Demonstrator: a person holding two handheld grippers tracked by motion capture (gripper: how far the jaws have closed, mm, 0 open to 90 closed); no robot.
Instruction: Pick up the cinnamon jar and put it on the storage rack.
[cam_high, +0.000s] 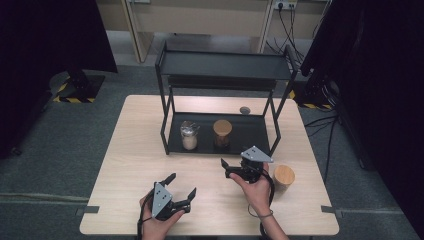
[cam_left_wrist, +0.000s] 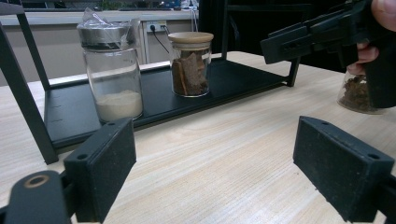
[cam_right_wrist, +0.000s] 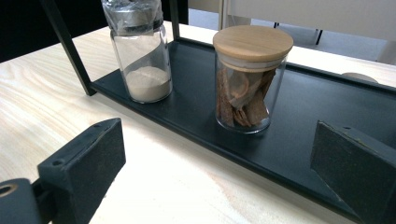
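Observation:
A black two-tier rack (cam_high: 250, 131) stands at the back of the wooden table. Its lower shelf (cam_right_wrist: 317, 105) holds a metal-lidded glass jar of white powder (cam_high: 189, 135) (cam_left_wrist: 114, 74) (cam_right_wrist: 142, 56) and, to its right, a wooden-lidded jar of brown bark pieces (cam_high: 222, 132) (cam_left_wrist: 190, 63) (cam_right_wrist: 247, 79). A third wooden-lidded jar (cam_high: 284, 176) (cam_left_wrist: 357, 93) stands on the table at the right. My left gripper (cam_high: 183, 184) (cam_left_wrist: 215, 172) is open near the front edge. My right gripper (cam_high: 226, 168) (cam_right_wrist: 219, 172) is open just in front of the shelf, left of the third jar.
The rack's upper shelf (cam_high: 225, 64) overhangs the two jars, with black posts at the corners. A small grey disc (cam_high: 245, 110) lies on the table behind the rack. Dark curtains hang at both sides, and cables run on the floor at right.

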